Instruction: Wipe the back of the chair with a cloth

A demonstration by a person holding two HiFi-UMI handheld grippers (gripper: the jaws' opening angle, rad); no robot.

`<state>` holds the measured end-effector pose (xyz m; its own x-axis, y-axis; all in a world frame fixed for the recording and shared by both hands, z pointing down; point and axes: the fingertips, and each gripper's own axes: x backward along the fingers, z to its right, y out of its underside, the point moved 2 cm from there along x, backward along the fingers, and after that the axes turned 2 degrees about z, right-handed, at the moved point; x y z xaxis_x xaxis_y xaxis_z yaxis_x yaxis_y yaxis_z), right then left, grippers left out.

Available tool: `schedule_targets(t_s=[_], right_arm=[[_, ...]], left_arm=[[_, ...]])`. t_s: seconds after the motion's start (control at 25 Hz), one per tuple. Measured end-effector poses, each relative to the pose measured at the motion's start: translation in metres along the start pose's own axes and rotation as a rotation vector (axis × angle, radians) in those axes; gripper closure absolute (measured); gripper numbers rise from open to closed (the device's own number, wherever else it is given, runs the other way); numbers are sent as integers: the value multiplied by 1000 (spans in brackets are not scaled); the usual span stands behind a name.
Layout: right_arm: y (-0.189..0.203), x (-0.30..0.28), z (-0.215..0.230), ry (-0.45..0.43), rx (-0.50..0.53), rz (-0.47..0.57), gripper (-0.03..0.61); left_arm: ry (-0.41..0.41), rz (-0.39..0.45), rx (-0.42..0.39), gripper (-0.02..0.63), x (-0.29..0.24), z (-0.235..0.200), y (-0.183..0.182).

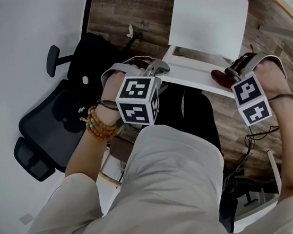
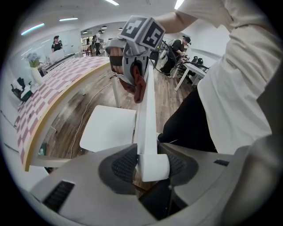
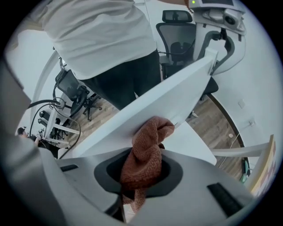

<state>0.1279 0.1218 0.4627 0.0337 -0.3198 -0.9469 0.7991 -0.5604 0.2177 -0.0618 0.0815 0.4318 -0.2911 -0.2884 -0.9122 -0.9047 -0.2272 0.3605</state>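
**A:** Where are we on the wipe?

**B:** Early to mid, we judge. The white chair (image 1: 207, 20) stands in front of us with its seat facing away. The chair back (image 2: 146, 114) runs between both tongs. The left tongs (image 2: 152, 165) are closed onto the near end of its top rail, steadying it by the look of it. The right tongs (image 3: 143, 170) are clamped on the rust-brown cloth (image 3: 148, 141), which is bunched and pressed against the rail's top edge at the far end.

**A:** What's left?

**B:** We can't tell what's already wiped, since no dirt or streaks show. The cloth touches only one end of the top edge. We reckon the rest of the rail and the back's faces are still to do.

**A:** Any labels?

**B:** None we can read. There are only black-and-white square markers on the cubes (image 1: 138, 99), and no brand on the chair or cloth.
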Motion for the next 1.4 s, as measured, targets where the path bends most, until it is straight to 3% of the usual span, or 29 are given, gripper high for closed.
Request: schedule_targets(t_s=[0.96, 1.4], right_arm=[[31, -94, 14, -166, 14, 1, 495], [42, -122, 13, -193, -7, 13, 495]], left_arm=[[-5, 21, -8, 428, -2, 0, -3], [-8, 31, -6, 428, -2, 0, -1]])
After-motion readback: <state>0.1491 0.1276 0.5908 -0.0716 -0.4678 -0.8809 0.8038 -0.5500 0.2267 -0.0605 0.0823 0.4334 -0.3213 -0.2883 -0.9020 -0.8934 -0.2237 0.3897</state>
